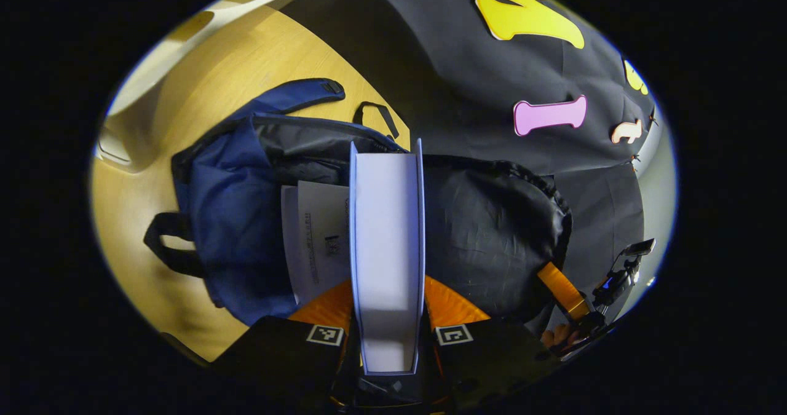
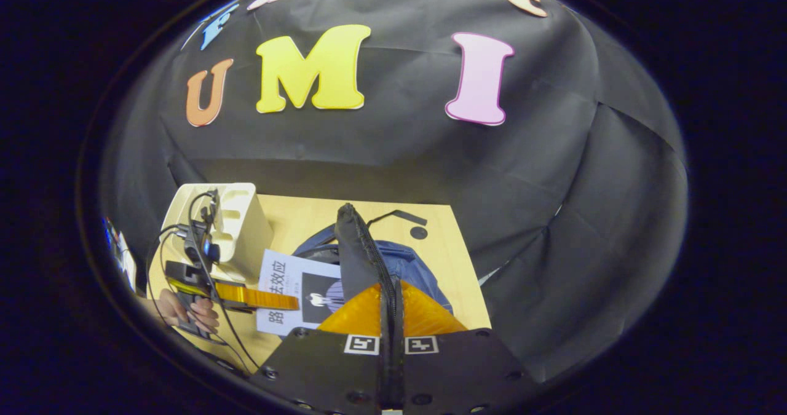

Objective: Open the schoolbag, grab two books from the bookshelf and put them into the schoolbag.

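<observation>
Blue fabric of the schoolbag point(image 1: 227, 218) is lying open at centre frame on the wooden table point(image 1: 246, 52), one book point(image 1: 316, 237) already sitting inside its mouth. The left gripper point(image 1: 387, 335) is clamping a second book point(image 1: 386, 243) edge-on above it. The right gripper point(image 2: 391, 341) is pinching the bag's zippered flap point(image 2: 359, 249) upward. Cream bookshelf point(image 2: 243, 227) is standing at left. Dropping in this second book is remaining.

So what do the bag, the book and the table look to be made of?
Bag: soft woven fabric, probably nylon, matte blue outside with a creased, faintly shiny black lining. Book: paper, seen page-edge on between thin, smooth covers. Table: wood or wood-look laminate, pale, with faint grain and a dull sheen.
</observation>
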